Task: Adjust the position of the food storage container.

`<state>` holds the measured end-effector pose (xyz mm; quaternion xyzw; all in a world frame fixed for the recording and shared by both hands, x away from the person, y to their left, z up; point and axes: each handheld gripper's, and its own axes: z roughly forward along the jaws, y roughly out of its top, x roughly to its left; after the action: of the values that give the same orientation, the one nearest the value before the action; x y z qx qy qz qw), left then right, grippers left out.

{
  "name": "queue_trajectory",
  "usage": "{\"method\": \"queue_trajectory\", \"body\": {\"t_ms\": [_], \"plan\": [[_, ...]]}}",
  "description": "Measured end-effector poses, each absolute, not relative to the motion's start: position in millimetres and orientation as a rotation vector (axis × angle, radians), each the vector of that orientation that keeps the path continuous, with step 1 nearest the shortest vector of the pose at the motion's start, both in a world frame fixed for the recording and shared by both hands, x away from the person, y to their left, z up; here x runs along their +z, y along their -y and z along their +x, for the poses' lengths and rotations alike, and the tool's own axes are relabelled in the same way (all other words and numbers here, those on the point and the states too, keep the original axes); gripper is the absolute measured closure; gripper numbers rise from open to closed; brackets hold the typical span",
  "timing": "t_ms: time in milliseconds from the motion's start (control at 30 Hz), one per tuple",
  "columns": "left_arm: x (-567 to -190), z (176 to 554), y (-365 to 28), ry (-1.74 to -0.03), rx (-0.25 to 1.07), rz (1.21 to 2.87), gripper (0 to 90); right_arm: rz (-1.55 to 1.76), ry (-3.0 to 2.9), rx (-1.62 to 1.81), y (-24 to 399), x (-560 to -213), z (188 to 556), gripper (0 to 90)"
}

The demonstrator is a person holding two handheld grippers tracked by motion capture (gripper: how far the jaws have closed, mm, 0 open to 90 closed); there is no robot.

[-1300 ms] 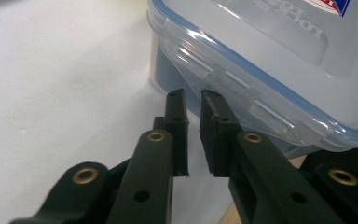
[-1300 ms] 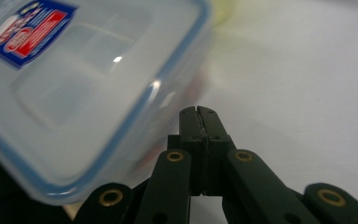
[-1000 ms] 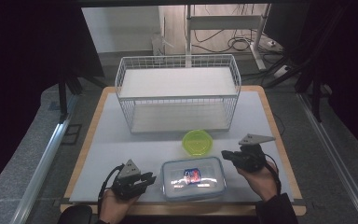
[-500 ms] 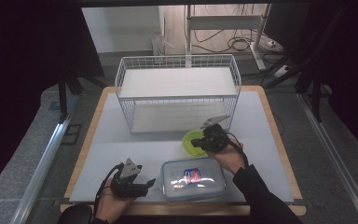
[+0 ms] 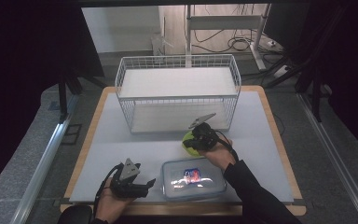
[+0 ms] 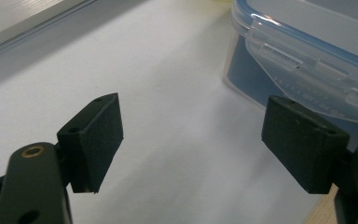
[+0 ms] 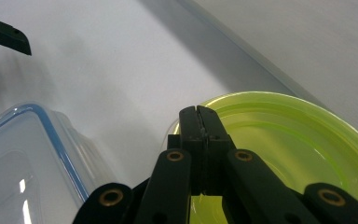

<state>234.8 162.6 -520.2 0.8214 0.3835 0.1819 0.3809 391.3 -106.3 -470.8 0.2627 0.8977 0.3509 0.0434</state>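
Your left gripper [image 5: 145,183] sits at about 7 o'clock on the white mat [image 5: 121,154], low at the near edge, its jaws pointing toward 3 o'clock at the clear lidded container [image 5: 193,178]. Those jaws have just been opening and now stand wide apart with nothing between them; in the left gripper view you see bare mat in the gap. The container's blue-sealed lid [image 6: 317,42] and its side latch lie just beyond your right-hand pad [image 6: 303,140] in that view, up toward 1 o'clock, near the pad but not touching it. The other pad [image 6: 95,140] has only mat around it.

Your right gripper [image 5: 192,140] is at about 12 o'clock from the container, over the near rim of the green bowl [image 5: 187,141], which stands on the mat just in front of the white wire basket [image 5: 177,93]. Its jaws are pressed fully together, pad against pad, and hold nothing. In the right gripper view the closed tips [image 7: 199,121] lie over the bowl's rim on its left side, with the green bowl [image 7: 298,144] spreading away toward 3 o'clock and under the jaws. Whether the tips touch the rim you cannot tell from here. The container's lid corner [image 7: 32,154] shows at 8 o'clock of those tips, close beside the bowl but apart from it.

In the high view the bowl lies between the basket and the container, mostly covered by your right hand [image 5: 216,154]
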Motion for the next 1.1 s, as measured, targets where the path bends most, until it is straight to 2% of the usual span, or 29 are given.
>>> {"method": "queue_trajectory", "body": {"t_ms": [333, 500, 867, 1100], "plan": [[-521, 234, -161, -0.969, 0.465, 2.103, 20.5, 0.836, -2.604, 0.961, 116, -466, 391, 90.0], [-521, 235, -160, -0.967, 0.467, 2.105, 20.6, 0.915, -2.628, 1.049, 131, -467, 397, 90.0], [-521, 234, -160, -0.959, 0.468, 2.105, 20.7, 0.729, -2.729, 1.072, 84, -468, 402, 90.0], [-521, 234, -160, -0.956, 0.467, 2.107, 20.8, 0.731, -2.738, 1.004, 82, -472, 406, 90.0]]}}
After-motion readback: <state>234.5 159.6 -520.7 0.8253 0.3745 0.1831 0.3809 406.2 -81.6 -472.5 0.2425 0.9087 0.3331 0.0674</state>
